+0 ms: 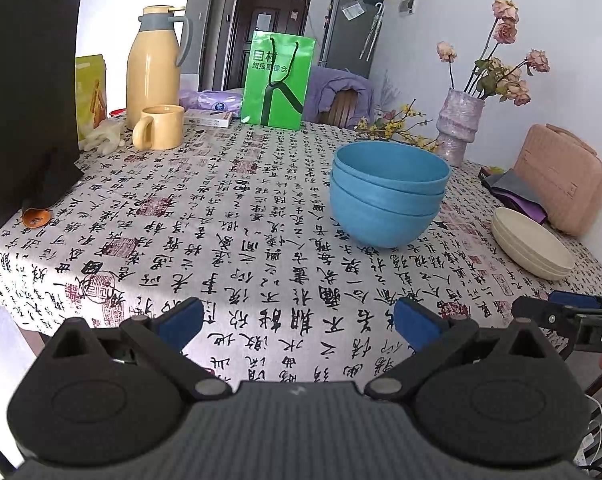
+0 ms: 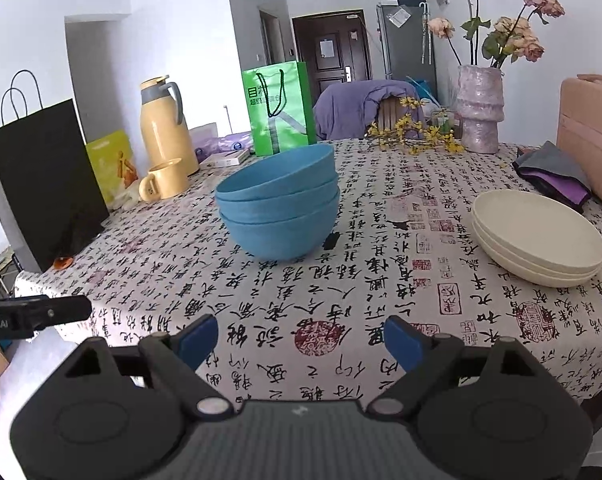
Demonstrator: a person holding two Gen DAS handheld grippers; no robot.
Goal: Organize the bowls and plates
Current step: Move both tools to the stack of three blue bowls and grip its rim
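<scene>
Left tool (image 1: 297,322): jaws wide apart, nothing between them, hovering over the near edge of the desk (image 1: 229,208).
Right tool (image 2: 301,340): jaws wide apart too, empty, over the same near edge.
Bowls (image 1: 387,196): three blue ones nested in a stack, ahead and slightly right of the left tool; ahead and a little left of the right tool.
Plates (image 2: 537,236): cream stack, ahead and well right of the right tool, apart from the bowls.
Bowl feel: matte, looks like light plastic or fibre, stiff, probably not fragile; the top one seems to sit slightly askew and may lift off alone.
Bowl grip: pinch the rim wall, one finger inside, one outside.
Plate feel: shallow, smooth, likely slippery at the edge.
Plate grip: bite the raised lip on the near side.
</scene>
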